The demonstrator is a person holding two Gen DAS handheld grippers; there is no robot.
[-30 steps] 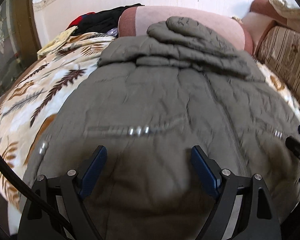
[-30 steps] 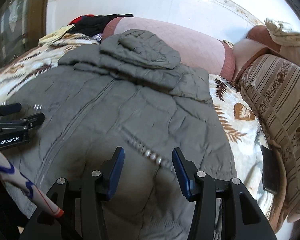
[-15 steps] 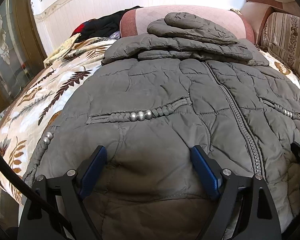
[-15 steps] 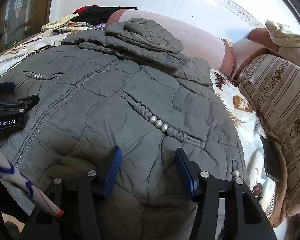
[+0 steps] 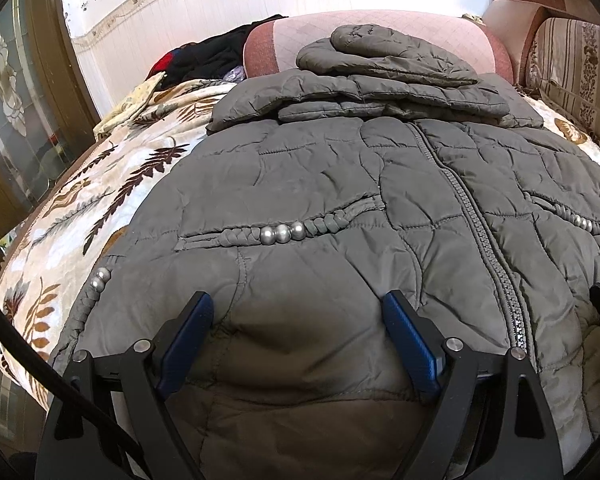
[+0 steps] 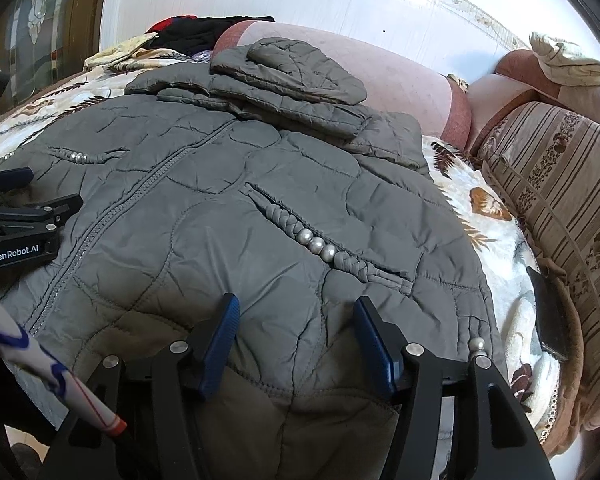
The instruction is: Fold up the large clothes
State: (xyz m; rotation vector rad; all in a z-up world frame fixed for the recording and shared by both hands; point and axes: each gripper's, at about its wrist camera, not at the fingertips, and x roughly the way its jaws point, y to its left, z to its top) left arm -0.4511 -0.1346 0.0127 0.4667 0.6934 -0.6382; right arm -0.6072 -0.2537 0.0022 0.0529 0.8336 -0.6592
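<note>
1. Jacket (image 5: pixel 324 184) is lying zipped, front up, on the leaf-print blanket (image 5: pixel 100 200).
2. Your left gripper (image 5: pixel 298 320) is gaping over its hem, gripping nothing.
3. Your right gripper (image 6: pixel 296 320) has just been widening; hem fabric is sitting between the jaws, unpinched.

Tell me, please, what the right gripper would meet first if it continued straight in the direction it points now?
Most likely the grey quilted jacket itself: the right gripper, jaws open, points down onto its lower front panel.

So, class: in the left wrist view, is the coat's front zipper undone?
No, the zipper runs closed down the grey coat.
</note>
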